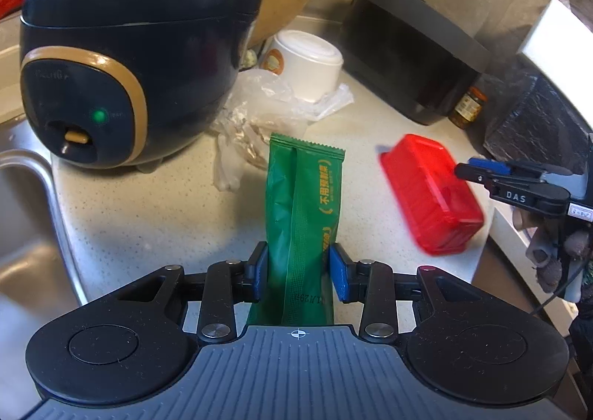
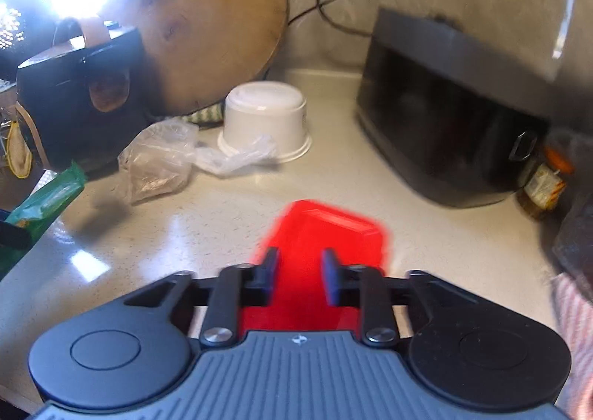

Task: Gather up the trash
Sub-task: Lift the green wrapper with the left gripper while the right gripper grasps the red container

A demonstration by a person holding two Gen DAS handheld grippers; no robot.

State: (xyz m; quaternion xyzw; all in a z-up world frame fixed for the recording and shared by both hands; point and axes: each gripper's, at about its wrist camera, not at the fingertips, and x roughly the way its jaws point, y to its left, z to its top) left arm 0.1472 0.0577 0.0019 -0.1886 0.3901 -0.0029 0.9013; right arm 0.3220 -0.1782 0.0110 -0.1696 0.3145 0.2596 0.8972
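Note:
My left gripper point(image 1: 298, 270) is shut on a green snack wrapper point(image 1: 304, 212) and holds it above the pale counter point(image 1: 148, 212); the wrapper also shows at the left edge of the right wrist view point(image 2: 44, 197). My right gripper point(image 2: 299, 279) is shut on a red plastic tub point(image 2: 318, 245) and holds it upside down above the counter. The tub point(image 1: 430, 194) and the right gripper point(image 1: 478, 171) show at the right of the left wrist view. A crumpled clear plastic bag point(image 1: 259, 112) and an upturned white paper bowl point(image 1: 307, 64) lie on the counter behind.
A black and gold rice cooker point(image 1: 122, 60) stands at the left beside a steel sink point(image 1: 22, 220). A round wooden board point(image 2: 207, 23) leans on the wall. A black appliance point(image 2: 444, 112) and a glass jar point(image 2: 545, 182) stand at the right.

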